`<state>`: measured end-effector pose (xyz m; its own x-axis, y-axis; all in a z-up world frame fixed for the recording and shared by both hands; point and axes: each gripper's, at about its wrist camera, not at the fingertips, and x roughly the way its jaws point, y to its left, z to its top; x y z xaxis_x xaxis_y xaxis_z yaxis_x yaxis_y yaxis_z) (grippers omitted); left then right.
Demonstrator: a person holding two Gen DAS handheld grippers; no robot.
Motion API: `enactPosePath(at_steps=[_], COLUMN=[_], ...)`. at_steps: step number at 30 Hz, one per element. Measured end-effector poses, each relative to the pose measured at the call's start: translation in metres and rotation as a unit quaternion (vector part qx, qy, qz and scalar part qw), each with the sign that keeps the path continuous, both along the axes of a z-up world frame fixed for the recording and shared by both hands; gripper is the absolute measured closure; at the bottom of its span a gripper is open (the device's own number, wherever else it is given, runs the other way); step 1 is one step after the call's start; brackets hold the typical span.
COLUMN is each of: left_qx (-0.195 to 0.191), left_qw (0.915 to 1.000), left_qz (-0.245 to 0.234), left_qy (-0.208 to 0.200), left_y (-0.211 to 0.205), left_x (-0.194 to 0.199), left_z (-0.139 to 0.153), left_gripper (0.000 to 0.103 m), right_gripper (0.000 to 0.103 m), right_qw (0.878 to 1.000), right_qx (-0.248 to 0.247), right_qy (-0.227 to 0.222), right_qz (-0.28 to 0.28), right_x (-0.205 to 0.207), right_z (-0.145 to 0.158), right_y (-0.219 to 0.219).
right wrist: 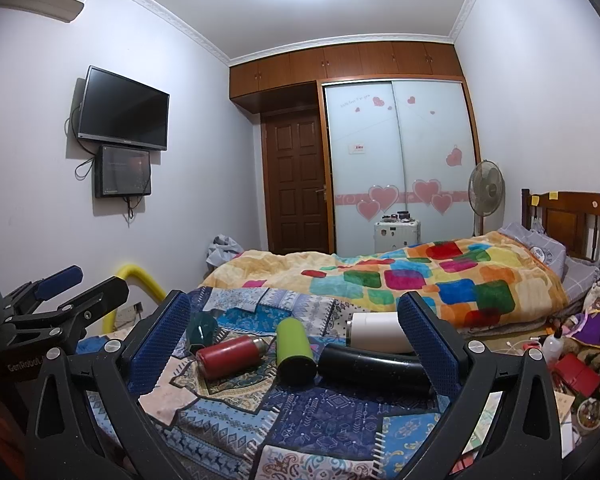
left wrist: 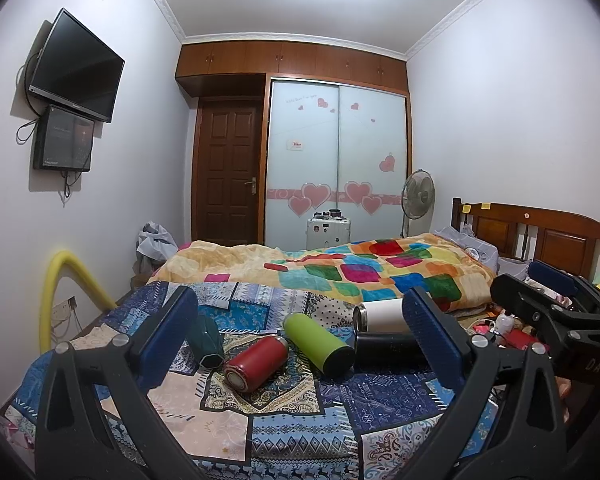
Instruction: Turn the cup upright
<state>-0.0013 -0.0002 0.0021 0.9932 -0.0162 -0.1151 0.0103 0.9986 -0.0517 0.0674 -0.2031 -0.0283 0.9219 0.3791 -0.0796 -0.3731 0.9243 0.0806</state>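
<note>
Several cups lie on their sides on the patchwork bedspread (left wrist: pixel 300 424): a red flask (left wrist: pixel 254 363) (right wrist: pixel 230 356), a lime-green bottle (left wrist: pixel 318 342) (right wrist: pixel 294 350), a black flask (left wrist: pixel 388 350) (right wrist: pixel 374 366), a white flask (left wrist: pixel 380 315) (right wrist: pixel 376 330) and a dark teal faceted cup (left wrist: pixel 210 338) (right wrist: pixel 202 328). My left gripper (left wrist: pixel 300 340) is open and empty, hovering in front of them. My right gripper (right wrist: pixel 294 340) is open and empty too, just right of the left one; it shows in the left wrist view (left wrist: pixel 540 300).
A colourful blanket (left wrist: pixel 360 268) is heaped behind the cups. The wooden headboard (left wrist: pixel 540 232) and clutter (right wrist: pixel 572 360) lie to the right. A yellow tube (left wrist: pixel 60 288) arches at the left beside the wall. A door, wardrobe and fan stand at the back.
</note>
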Motion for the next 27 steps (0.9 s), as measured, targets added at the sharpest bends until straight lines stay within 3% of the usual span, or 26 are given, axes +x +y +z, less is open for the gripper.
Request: enactPosePath(at_steps=[27], left_qx=[0.004], left_qw=[1.0000], left_qz=[-0.005], left_qy=[-0.006], left_y=[-0.0054], left_x=[-0.0023], left_z=[0.0038], left_gripper=[0.000], right_gripper=[0.000], right_qw=[1.000], right_qx=[0.003], right_qy=[-0.001], right_qz=[0.002], right_x=[-0.0008], right_z=[0.0009], right_y=[0.0033])
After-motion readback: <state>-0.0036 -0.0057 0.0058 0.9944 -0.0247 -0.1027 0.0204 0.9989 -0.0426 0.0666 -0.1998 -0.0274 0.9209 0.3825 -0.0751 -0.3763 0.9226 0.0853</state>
